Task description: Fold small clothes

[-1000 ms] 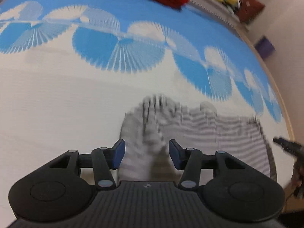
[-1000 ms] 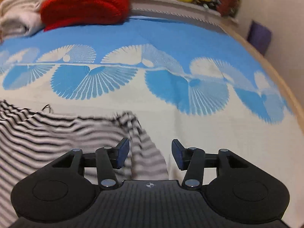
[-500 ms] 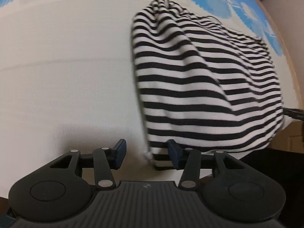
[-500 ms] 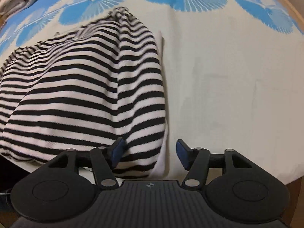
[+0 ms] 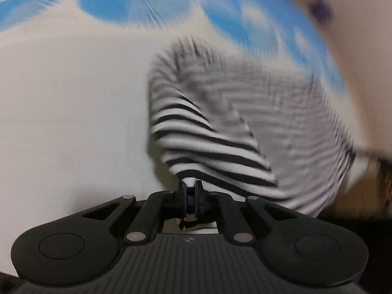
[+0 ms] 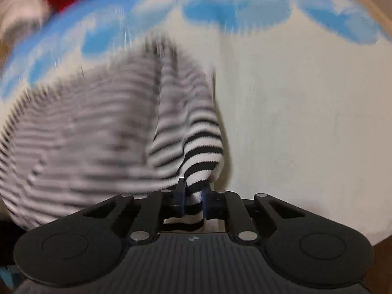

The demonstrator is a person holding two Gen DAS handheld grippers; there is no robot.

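Left wrist view: my left tongs (image 5: 190,197) have just closed and now pinch the near hem of the striped garment (image 5: 220,132), which lies centre-right of frame on the blue-and-cream cloth (image 5: 73,112).

Right wrist view: my right tongs (image 6: 194,201) have also just closed, clamped on the garment's (image 6: 98,127) other near corner, lower centre. I judge folding barely begun; the fold itself remains.

Blurred bed under a patterned cover

The cream bedspread (image 5: 73,112) carries blue fan motifs toward its far edge; a pale wall (image 5: 362,36) stands beyond.
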